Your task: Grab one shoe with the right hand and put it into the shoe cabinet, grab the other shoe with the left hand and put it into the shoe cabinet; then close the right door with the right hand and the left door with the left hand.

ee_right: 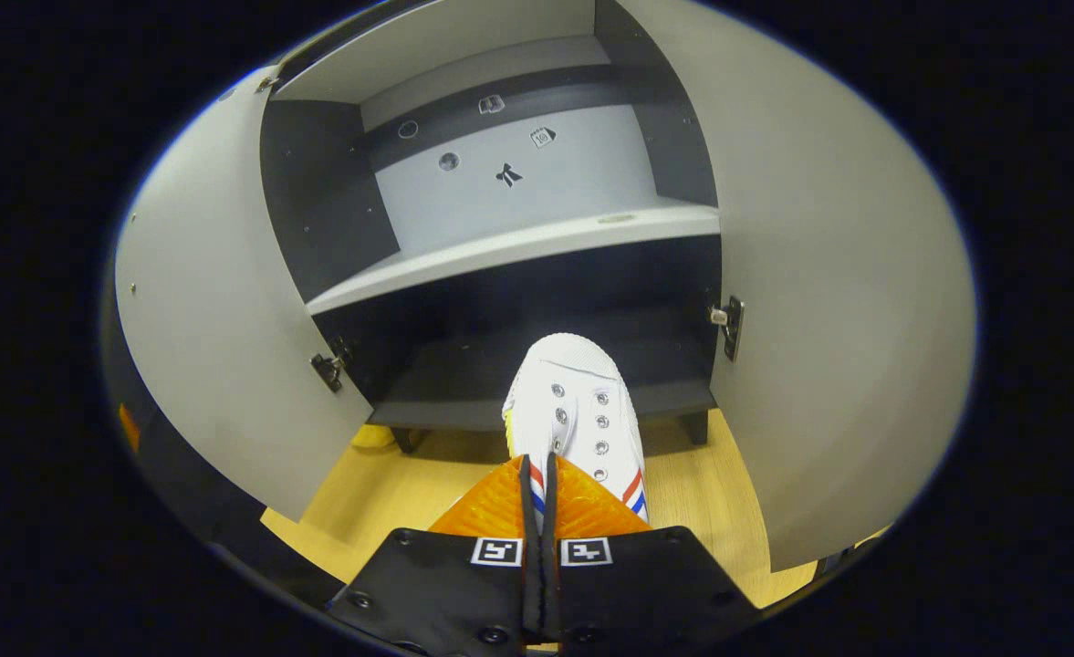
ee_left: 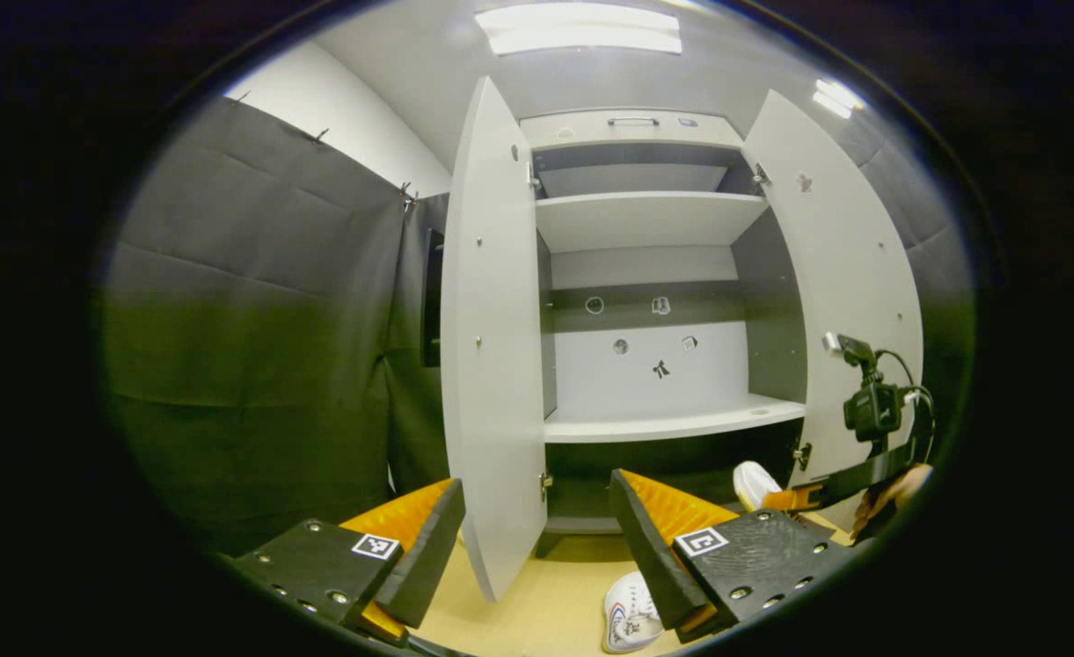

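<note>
White canvas shoe (ee_right: 578,411) is clamped at its heel by the right hand-held gripper (ee_right: 544,511), toe toward the open shoe cabinet (ee_right: 500,255)'s dark bottom compartment. Left hand-held gripper (ee_left: 537,547) has fingers apart above the second shoe (ee_left: 630,613) on the wooden floor (ee_left: 537,602), both doors open

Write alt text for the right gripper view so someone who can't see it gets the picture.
The right tool is shut on a white shoe, its toe pointing at the dark bottom compartment of the open shoe cabinet. Both pale doors stand wide open on either side, above a wooden floor.
</note>
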Available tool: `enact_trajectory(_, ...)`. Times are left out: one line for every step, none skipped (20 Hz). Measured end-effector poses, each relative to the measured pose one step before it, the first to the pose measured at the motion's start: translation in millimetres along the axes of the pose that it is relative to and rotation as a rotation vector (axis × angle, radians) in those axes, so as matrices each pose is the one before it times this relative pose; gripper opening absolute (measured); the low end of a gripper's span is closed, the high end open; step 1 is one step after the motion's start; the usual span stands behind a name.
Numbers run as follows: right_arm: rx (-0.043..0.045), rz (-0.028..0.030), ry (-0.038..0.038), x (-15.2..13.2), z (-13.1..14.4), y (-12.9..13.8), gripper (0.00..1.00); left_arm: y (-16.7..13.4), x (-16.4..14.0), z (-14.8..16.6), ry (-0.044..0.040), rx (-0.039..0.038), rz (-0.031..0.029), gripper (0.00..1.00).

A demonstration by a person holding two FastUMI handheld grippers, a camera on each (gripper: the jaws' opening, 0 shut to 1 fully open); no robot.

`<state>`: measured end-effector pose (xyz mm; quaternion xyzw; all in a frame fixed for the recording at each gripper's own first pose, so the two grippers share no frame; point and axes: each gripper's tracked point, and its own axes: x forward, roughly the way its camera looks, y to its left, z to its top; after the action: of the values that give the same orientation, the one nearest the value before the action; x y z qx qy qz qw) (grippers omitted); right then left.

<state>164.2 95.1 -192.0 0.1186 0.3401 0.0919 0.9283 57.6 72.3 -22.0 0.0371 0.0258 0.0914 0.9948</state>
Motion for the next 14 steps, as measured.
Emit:
enact_trajectory(-0.00390,0.00529,-0.01844,-3.18,10.60,3.43,0.00,0.31,-0.40,1.24,-0.00471,0.00092,-0.00187,0.93)
enact_trajectory(-0.00319,0.00294,-0.02330,-2.91,10.91,3.83,0.01,0.11,0.83,1.01,-0.00604,0.00055,-0.00165,0.93)
enact_trajectory(-0.00521,0.00259,-0.01543,-3.62,7.76,2.01,0.00,0.06,0.50,1.86,-0.00500,-0.00042,-0.00131,0.93)
enact_trajectory(-0.00283,0.00282,-0.01693,-2.66,9.25,3.54,0.01,0.33,0.36,1.59,-0.00496,-0.00022,-0.00176,0.93)
enact_trajectory(-0.00094,0.00397,-0.01738,-1.61,9.51,3.26,0.01,0.33,0.85,0.36,-0.00376,-0.00006,0.00000,0.93)
enact_trajectory(-0.00062,0.00616,-0.01306,-0.05,8.77,3.52,0.01,0.10,0.52,0.31,-0.00363,-0.00162,-0.00024,0.94)
enact_trajectory(0.00161,0.00538,-0.01570,-1.54,9.21,2.74,0.01,0.19,0.03,0.89,-0.00151,-0.00145,-0.00016,0.94)
enact_trajectory(0.00053,0.00590,-0.01185,-0.56,7.72,2.91,0.01,0.96,1.08,0.53,-0.00084,0.00275,0.00236,0.94)
enact_trajectory(0.00027,0.00432,-0.01064,0.54,8.82,2.47,0.01,1.79,-0.48,0.95,-0.00357,0.00377,0.00322,0.94)
enact_trajectory(0.00000,0.00344,-0.01010,2.14,7.92,1.77,0.01,1.49,0.45,0.75,-0.00473,0.00375,0.00290,0.94)
enact_trajectory(-0.00115,0.00305,-0.01259,1.76,9.02,1.51,0.01,1.14,-0.95,1.90,-0.00523,0.00306,0.00323,0.94)
enact_trajectory(-0.00020,0.00257,-0.01280,1.83,7.43,1.03,0.01,0.97,-0.31,0.85,-0.00385,0.00161,0.00306,0.94)
enact_trajectory(-0.00207,0.00392,-0.01263,1.98,8.56,1.27,0.01,0.37,0.52,0.59,-0.00289,0.00098,0.00213,0.94)
enact_trajectory(-0.00110,0.00259,-0.01504,2.00,8.48,1.61,0.01,0.04,0.37,-0.31,-0.00054,0.00005,0.00201,0.94)
